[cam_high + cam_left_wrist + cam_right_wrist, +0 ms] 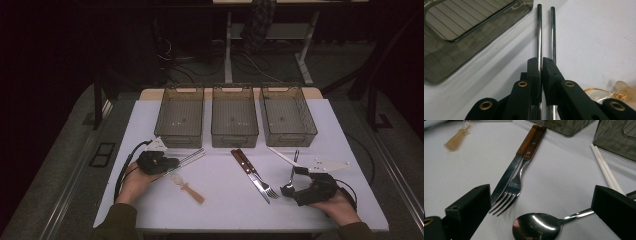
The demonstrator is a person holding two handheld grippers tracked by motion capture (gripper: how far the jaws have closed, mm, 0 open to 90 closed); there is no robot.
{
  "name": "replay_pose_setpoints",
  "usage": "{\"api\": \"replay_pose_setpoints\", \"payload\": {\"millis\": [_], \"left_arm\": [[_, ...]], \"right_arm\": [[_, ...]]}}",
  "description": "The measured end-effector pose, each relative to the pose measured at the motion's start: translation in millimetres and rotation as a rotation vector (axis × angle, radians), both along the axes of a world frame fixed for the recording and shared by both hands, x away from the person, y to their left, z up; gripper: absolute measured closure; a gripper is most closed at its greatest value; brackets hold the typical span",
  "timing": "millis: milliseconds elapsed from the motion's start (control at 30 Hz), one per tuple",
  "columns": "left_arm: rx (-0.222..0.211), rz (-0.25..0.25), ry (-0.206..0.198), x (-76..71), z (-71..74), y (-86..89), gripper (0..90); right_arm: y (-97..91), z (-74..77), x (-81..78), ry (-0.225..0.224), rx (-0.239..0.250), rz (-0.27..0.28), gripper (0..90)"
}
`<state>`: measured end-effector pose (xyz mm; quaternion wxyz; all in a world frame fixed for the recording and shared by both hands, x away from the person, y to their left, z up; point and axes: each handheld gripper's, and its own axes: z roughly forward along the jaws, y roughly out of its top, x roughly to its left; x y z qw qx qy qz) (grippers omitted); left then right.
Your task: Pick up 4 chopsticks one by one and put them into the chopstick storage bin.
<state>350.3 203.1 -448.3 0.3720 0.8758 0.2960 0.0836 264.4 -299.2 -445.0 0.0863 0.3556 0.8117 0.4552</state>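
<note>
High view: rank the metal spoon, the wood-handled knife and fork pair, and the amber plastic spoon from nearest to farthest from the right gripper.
1. Metal spoon, right at the right gripper, just ahead of it.
2. Wood-handled knife and fork pair, to its left, mid-table.
3. Amber plastic spoon, farthest left, near the left gripper.

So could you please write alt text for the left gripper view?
The left gripper has its two black jaws shut on one of two metal chopsticks lying on the white table; a smoky plastic bin sits at upper left.

white table (225, 200) bears three bins (234, 116), metal chopsticks (539, 32), knife (506, 176), fork (520, 176), spoon (536, 227), white chopsticks (607, 173).
</note>
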Motion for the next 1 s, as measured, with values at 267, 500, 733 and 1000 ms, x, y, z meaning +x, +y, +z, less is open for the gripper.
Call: {"api": "replay_pose_setpoints", "payload": {"millis": [267, 500, 733, 1000], "left_arm": [[-0.006, -0.025, -0.007, 1.6, -0.6, 1.6, 84.9], [0.021, -0.037, -0.009, 2.3, 2.0, -1.1, 85.0], [0.026, -0.021, 0.0, 4.1, 6.1, 1.7, 85.0], [0.014, -0.032, 0.008, 4.7, 15.0, 0.7, 85.0]], "right_arm": [[0.3, -0.2, -0.1, 0.0, 0.003, 0.0, 2.6], [-0.2, 0.1, -0.5, 0.002, 0.006, -0.003, 2.6], [-1.4, 0.4, -0.4, -0.003, 0.008, -0.007, 2.6], [-1.3, 0.4, -0.8, -0.004, 0.007, -0.006, 2.6]]}}
